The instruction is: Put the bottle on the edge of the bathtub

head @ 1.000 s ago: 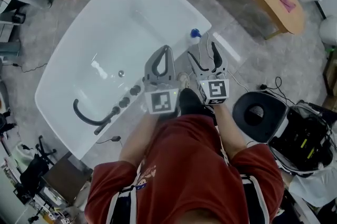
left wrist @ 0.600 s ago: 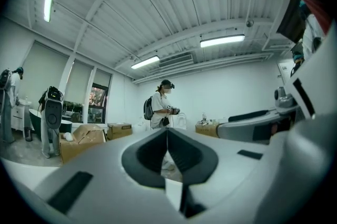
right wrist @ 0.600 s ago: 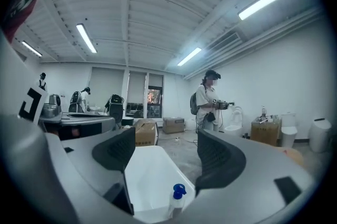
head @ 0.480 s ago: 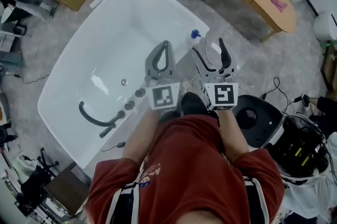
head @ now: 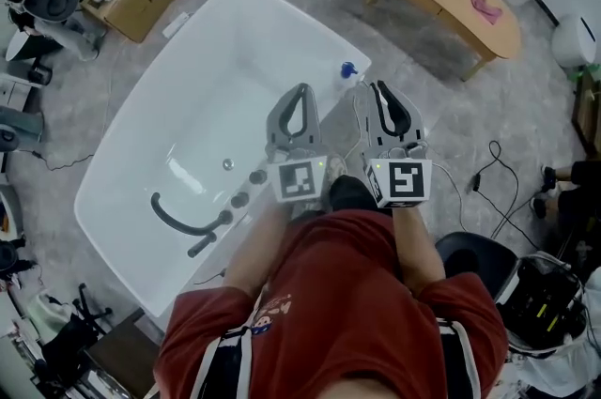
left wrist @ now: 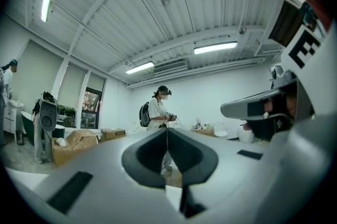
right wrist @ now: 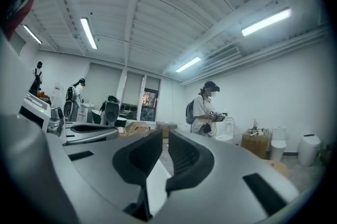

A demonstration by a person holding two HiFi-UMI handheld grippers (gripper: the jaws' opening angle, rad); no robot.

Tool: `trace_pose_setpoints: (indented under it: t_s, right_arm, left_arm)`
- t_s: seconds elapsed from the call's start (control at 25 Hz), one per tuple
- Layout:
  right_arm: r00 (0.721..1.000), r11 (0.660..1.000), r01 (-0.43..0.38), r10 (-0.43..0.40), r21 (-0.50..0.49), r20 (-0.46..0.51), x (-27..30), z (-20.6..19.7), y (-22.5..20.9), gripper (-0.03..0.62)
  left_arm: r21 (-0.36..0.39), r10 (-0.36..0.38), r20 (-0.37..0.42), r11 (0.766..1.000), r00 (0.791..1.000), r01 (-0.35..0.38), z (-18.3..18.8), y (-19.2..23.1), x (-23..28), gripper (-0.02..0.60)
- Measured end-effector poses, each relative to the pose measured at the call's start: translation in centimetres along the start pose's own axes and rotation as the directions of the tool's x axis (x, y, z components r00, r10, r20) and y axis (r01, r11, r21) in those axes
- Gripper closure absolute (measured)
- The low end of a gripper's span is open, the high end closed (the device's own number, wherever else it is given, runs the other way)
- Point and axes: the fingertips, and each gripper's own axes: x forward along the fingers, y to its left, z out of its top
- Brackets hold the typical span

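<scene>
Holding nothing: left gripper [head: 299,91] clamped tip to tip, right gripper [head: 377,87] just closing down to a sliver, gap bare. Poised side by side above the bathtub [head: 282,1] rim. Seen just beyond the tips: blue-capped bottle [head: 348,72], upright on that rim.

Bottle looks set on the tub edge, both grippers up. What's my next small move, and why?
Probably just ease both grippers back and stop. The bottle stands on the bathtub rim, apart from both grippers. The right gripper has just been closing its jaws with nothing between them; the left gripper is shut and empty too.
</scene>
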Motion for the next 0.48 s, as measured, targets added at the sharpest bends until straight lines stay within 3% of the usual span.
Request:
trace_pose_setpoints:
  t_s: [0.48]
  right_arm:
    - [1.000, 1.000, 0.015, -0.015, 0.003, -0.025, -0.3, 0.1, -0.3, 0.579]
  left_arm:
    - [-0.010, -0.088, 0.015, 0.996, 0.996, 0.089, 2.3, -2.4, 0.0, 0.566]
